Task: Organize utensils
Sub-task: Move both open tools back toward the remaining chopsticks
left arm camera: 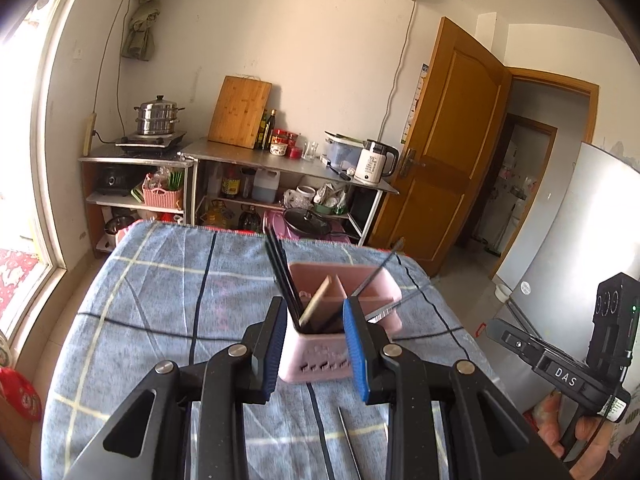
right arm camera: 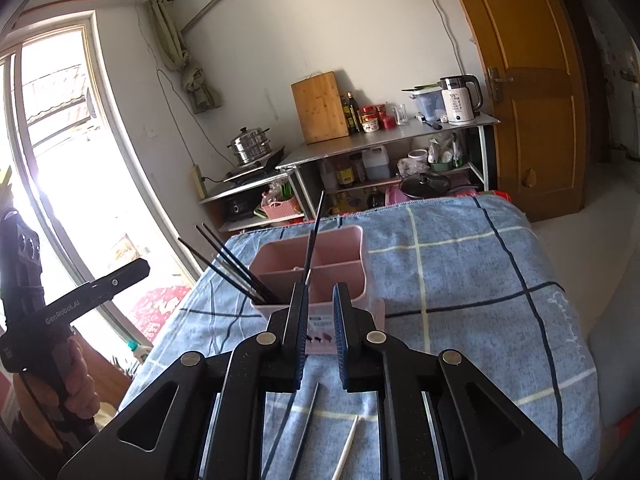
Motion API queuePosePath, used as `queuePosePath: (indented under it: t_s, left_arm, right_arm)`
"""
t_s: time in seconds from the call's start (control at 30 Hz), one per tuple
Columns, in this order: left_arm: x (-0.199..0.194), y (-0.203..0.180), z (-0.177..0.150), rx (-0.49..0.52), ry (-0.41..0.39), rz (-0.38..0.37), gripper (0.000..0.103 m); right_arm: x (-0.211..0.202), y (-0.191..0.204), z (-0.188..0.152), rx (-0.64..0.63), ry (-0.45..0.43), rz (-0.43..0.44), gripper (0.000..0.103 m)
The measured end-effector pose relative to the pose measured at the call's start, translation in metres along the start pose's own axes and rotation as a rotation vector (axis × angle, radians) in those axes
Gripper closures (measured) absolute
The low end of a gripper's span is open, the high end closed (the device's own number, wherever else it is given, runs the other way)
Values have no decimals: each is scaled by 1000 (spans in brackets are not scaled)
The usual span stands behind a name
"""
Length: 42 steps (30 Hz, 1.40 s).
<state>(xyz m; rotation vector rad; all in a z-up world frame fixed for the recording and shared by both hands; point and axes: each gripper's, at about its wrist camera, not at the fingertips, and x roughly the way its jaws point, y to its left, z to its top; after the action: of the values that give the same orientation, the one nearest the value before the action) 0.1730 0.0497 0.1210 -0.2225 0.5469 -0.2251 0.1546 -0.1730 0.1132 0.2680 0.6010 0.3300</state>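
On the blue plaid cloth (right arm camera: 460, 280) at mid-frame, the right gripper (right arm camera: 320, 320), jaws slightly apart with a dark chopstick (right arm camera: 314, 236) against one finger, should lower it straight into the pink utensil holder (right arm camera: 312, 264); the left gripper (left arm camera: 314, 344) waits, jaws apart.

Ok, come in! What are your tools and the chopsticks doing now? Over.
Left tool open at pink holder. Right tool open, one chopstick leaning on its left finger. Three chopsticks in holder, more loose on cloth.

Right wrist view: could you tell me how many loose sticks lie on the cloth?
2: a grey stick, and a white stick right of it; the right hand-held gripper may hide more.
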Motion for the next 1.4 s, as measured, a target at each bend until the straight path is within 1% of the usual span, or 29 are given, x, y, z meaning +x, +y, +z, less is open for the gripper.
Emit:
queuePosePath:
  t_s: [0.3, 0.47, 0.6, 0.77, 1.0, 1.4]
  left_arm:
    - [0, -4, -75, -1, 105, -9, 74]
    - [3, -5, -105, -11, 155, -6, 74]
    - [7, -5, -123, -24, 187, -5, 74]
    - [11, -8, -137, -30, 215, -12, 74]
    - [18, -7, -143, -40, 239, -19, 74]
    - [34, 2, -153, -73, 283, -25, 74]
  right_arm:
    - [-7, -12, -56, 33, 78, -10, 90]
    - [-5, -16, -82, 46, 127, -14, 90]
    - [-5, -17, -94, 56, 150, -13, 90]
    - [-1, -17, -105, 52, 179, -19, 90]
    - [11, -17, -117, 52, 221, -23, 90]
    - [54, -14, -139, 30, 339, -55, 90]
